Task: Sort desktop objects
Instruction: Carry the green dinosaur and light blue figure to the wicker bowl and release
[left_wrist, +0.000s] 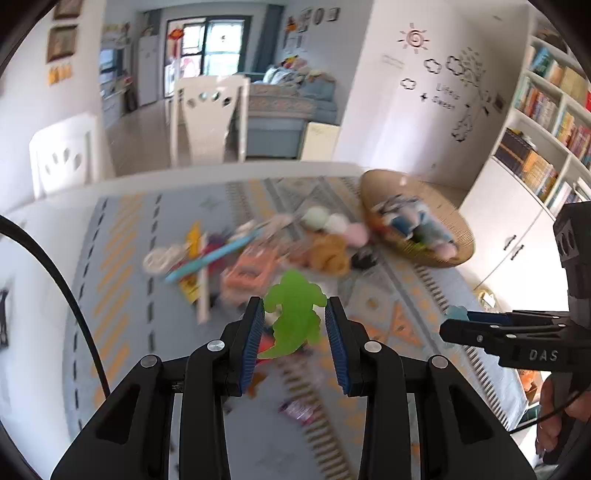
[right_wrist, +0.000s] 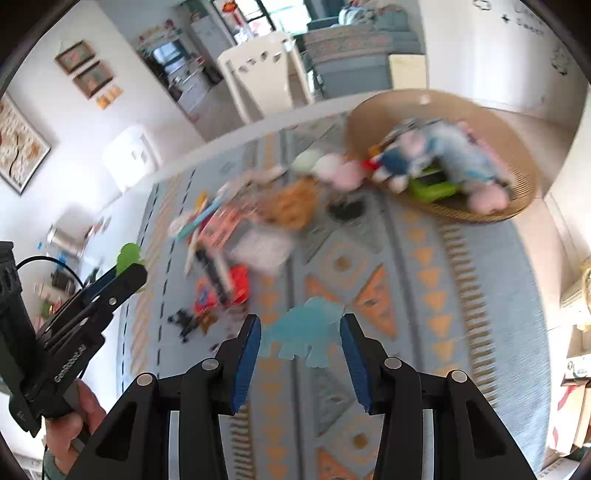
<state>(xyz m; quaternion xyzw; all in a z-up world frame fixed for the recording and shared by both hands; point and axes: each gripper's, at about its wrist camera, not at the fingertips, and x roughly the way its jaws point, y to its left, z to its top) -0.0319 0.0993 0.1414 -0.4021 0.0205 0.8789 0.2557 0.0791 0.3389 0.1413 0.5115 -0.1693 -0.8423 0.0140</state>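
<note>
Two flat toys were held clear above the worktop (left_wrist: 122, 221): a green crocodile (left_wrist: 294, 314) clamped in the left gripper (left_wrist: 294, 317), a pale blue elephant (right_wrist: 306, 332) clamped in the right gripper (right_wrist: 301, 332). Both were judged light, thin, rubbery and bendy, best pinched across the body, not the limbs. A woven basket (right_wrist: 524, 162) of plush toys was seen at the far side, loose clutter beside it.

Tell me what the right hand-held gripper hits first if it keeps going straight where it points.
Probably the patterned tablecloth short of the woven basket; depth is unclear. The right hand-held gripper carries a blue elephant toy.
</note>
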